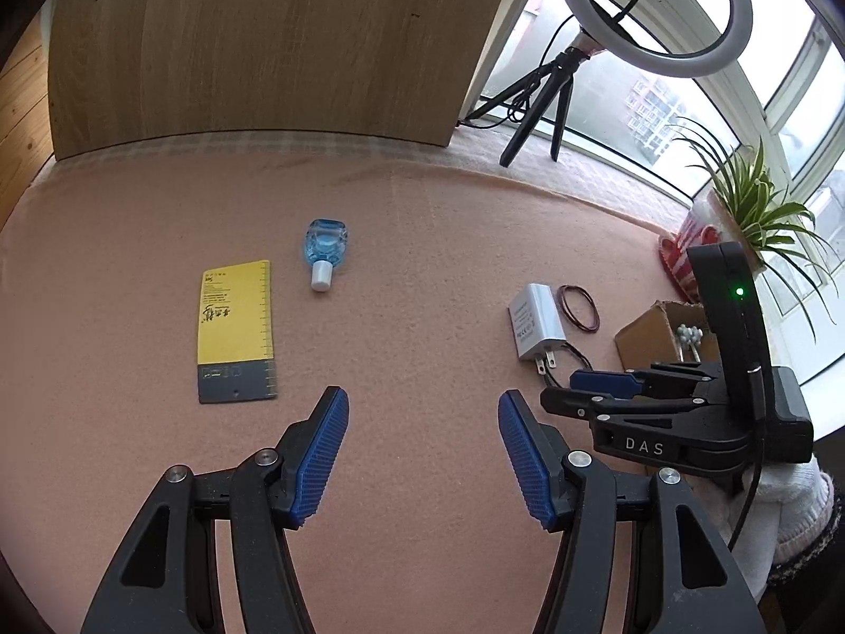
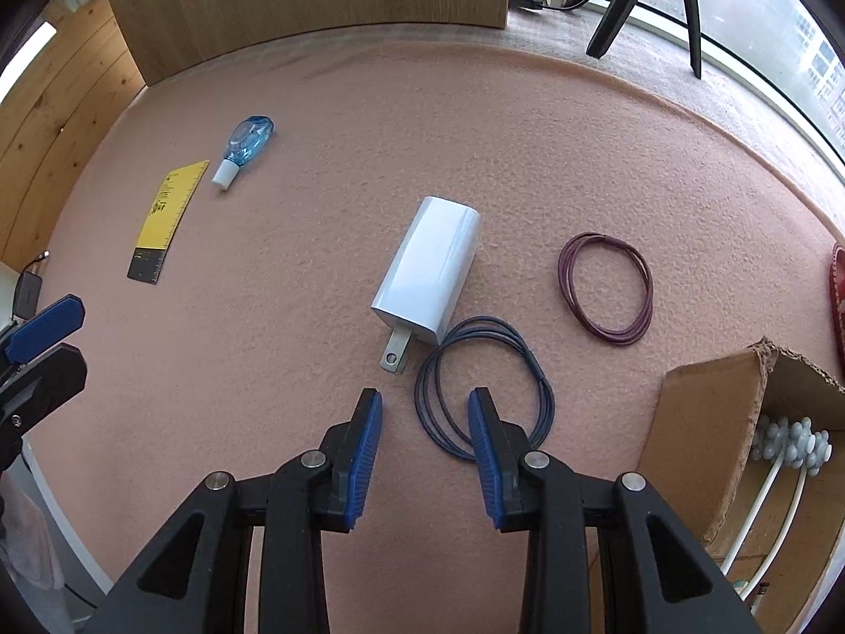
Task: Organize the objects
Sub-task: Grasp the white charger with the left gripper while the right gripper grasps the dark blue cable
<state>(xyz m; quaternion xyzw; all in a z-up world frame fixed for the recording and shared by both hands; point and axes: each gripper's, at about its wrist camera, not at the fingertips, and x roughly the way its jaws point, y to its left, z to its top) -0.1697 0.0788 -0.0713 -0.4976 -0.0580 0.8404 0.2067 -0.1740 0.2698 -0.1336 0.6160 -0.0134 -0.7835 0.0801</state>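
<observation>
On the pink felt mat (image 2: pixel 296 370) lie a white plug charger (image 2: pixel 428 269), a dark blue cord loop (image 2: pixel 537 370) and a dark red cord loop (image 2: pixel 599 235). My right gripper (image 2: pixel 425 454) points down over the blue loop's left side, jaws partly apart. A strand lies on the mat between the pads, which do not press on it. Farther left lie a yellow ruler card (image 1: pixel 236 330) and a blue bottle (image 1: pixel 325 248) with a white cap. My left gripper (image 1: pixel 422 454) hovers open over bare mat, nothing between its fingers. The right gripper (image 1: pixel 575 393) shows beside the charger (image 1: pixel 536 325).
A cardboard box (image 2: pixel 702 422) at the right holds white sticks with knobbly heads (image 2: pixel 792 444). A wooden panel (image 1: pixel 253 53) closes the back. A ring light on a tripod (image 1: pixel 554 90), a potted plant (image 1: pixel 750 201) and a red-and-white item (image 1: pixel 681 259) stand by the window.
</observation>
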